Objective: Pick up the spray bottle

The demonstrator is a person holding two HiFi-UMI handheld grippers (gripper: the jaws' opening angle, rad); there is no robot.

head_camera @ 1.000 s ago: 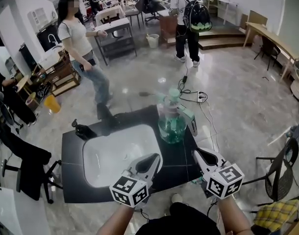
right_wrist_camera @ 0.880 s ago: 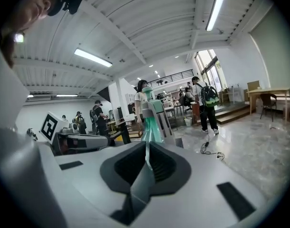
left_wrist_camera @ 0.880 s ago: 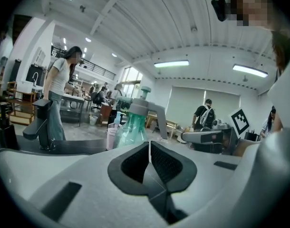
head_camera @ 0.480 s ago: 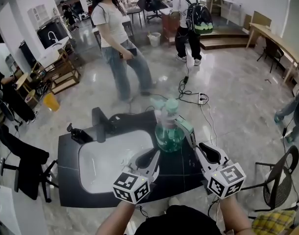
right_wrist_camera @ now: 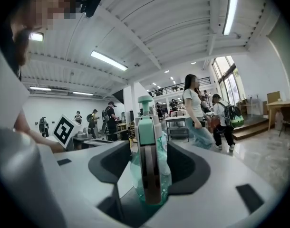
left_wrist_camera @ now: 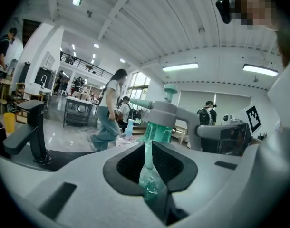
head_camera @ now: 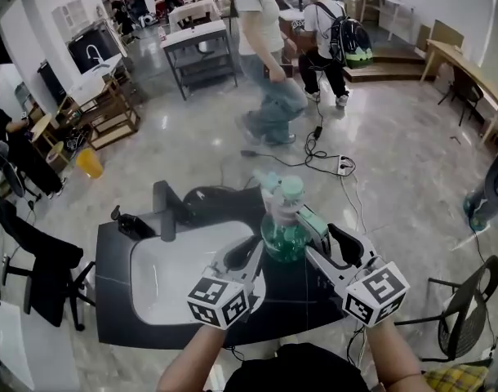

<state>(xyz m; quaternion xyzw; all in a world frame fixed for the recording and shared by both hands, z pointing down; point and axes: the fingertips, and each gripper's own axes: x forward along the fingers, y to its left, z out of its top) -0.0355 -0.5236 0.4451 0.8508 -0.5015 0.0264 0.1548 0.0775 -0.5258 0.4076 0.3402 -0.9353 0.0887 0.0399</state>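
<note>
A clear green spray bottle (head_camera: 282,233) with a mint and white trigger head stands on the black counter (head_camera: 118,309), just right of the white sink basin (head_camera: 171,272). My left gripper (head_camera: 251,256) sits at the bottle's near-left side, jaws shut; in the left gripper view the bottle (left_wrist_camera: 159,122) shows through the thin slit at the gripper (left_wrist_camera: 152,148). My right gripper (head_camera: 335,247) is at the bottle's near-right side and its jaws are opening. In the right gripper view the bottle's trigger (right_wrist_camera: 147,141) stands in the gap of the gripper (right_wrist_camera: 149,150); the pads do not press on it.
A black faucet (head_camera: 162,211) and a small black fitting (head_camera: 126,220) stand at the basin's far-left rim. Beyond the counter people walk on a shiny floor with a power strip (head_camera: 343,167) and cables. A metal chair (head_camera: 465,296) is at the right.
Both grippers have moved forward to either side of the bottle. The right gripper's jaws have spread from shut. A person in the background has walked to the right.
</note>
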